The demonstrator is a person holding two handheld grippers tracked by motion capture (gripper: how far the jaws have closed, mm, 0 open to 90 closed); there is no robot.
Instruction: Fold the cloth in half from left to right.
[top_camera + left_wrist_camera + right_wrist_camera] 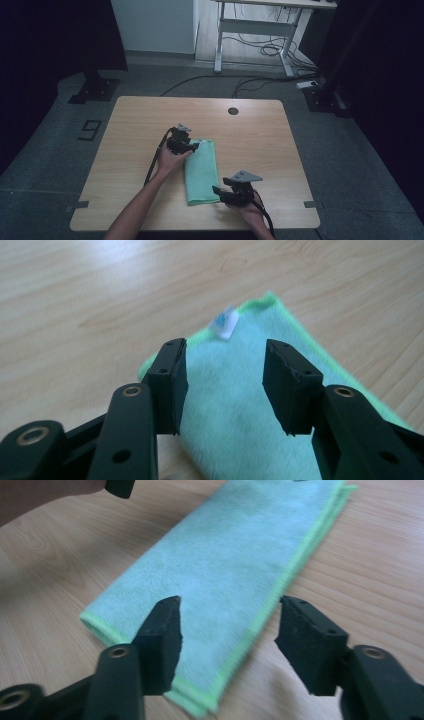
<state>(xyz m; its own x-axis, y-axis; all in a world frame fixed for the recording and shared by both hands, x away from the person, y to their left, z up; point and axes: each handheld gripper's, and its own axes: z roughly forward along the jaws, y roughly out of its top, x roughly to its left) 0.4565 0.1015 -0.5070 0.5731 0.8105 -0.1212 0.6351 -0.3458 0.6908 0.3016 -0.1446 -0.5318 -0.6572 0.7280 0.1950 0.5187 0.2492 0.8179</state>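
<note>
two grippers, one folded cloth. right gripper [218,193]: jaws apart, nothing clamped, at the near right corner of the green microfibre cloth [202,171]. cloth: folded into a long strip, lying flat mid-table [125,130]. left gripper [194,146]: jaws apart, empty, over the cloth's far left corner, near its white tag [223,323].
</note>
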